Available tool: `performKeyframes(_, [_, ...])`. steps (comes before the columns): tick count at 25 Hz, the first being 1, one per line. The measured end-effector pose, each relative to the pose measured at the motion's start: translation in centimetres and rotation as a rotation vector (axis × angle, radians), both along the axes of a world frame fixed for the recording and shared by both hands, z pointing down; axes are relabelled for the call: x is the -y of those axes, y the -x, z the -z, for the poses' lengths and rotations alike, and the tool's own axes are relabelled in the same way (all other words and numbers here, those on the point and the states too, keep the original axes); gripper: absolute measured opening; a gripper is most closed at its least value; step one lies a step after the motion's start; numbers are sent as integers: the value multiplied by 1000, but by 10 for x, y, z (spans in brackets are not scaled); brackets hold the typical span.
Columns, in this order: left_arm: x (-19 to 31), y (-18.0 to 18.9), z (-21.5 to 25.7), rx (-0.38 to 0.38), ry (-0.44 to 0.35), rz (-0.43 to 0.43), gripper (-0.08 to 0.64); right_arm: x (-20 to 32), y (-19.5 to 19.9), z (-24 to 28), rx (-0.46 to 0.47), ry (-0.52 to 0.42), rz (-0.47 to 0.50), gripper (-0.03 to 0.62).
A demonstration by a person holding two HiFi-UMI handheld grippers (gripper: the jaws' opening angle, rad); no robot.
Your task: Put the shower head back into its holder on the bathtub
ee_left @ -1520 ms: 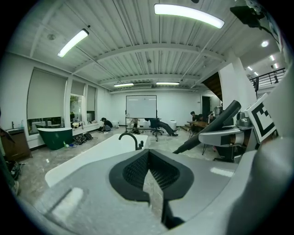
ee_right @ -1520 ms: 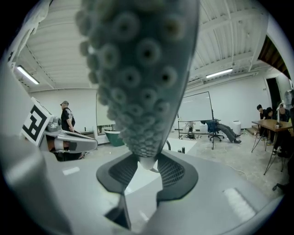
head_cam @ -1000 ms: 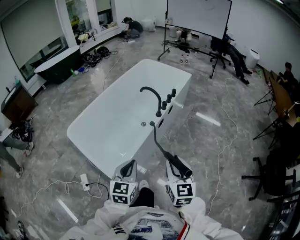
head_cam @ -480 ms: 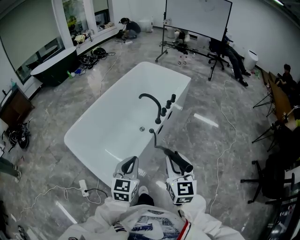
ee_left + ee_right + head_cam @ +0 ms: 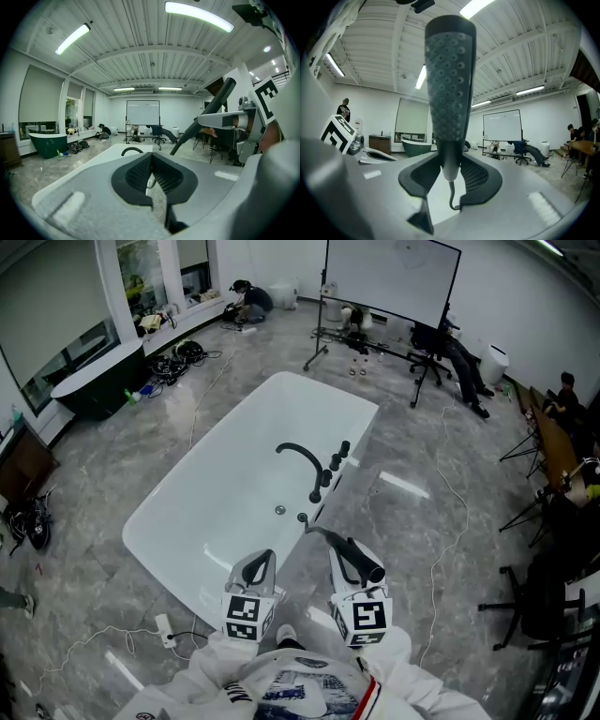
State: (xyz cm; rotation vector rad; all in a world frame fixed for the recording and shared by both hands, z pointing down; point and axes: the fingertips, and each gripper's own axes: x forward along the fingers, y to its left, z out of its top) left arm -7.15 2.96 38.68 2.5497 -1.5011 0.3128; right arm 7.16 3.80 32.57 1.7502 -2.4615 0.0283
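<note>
Black, slim, wand-shaped shower head with dotted grey spray face: out of its holder, carried above the grey marble floor, just off the near end of the fittings-side rim of the white oval bathtub. Pinched at its narrow lower neck by the right tool, pads tight on both sides, wand rising steeply up and away from the jaws. Thin black hose hanging from the neck and running back to a fitting on the rim, near the black curved spout.

Left tool: jaws pressed together, nothing between them, level with the right tool and just beside it.

Risks, as judged:
- Pivot or slip of the long wand in the grip, owing to the hold low on a thin, smooth neck.
- Drag or snag of the hose on the rim during approach, pulling the head off line.
- Misplacement: several small black fittings in a row on the rim; cannot tell which serves as holder.
</note>
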Motion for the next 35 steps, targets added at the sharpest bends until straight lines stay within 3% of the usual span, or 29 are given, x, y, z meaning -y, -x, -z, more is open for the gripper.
performKeyframes(18, [60, 21, -25, -1, 36, -35, -8, 57, 15, -15, -8, 14, -57, 137])
performKeyframes(35, [77, 26, -42, -30, 77, -38, -6, 78, 19, -33, -37, 72, -64, 137])
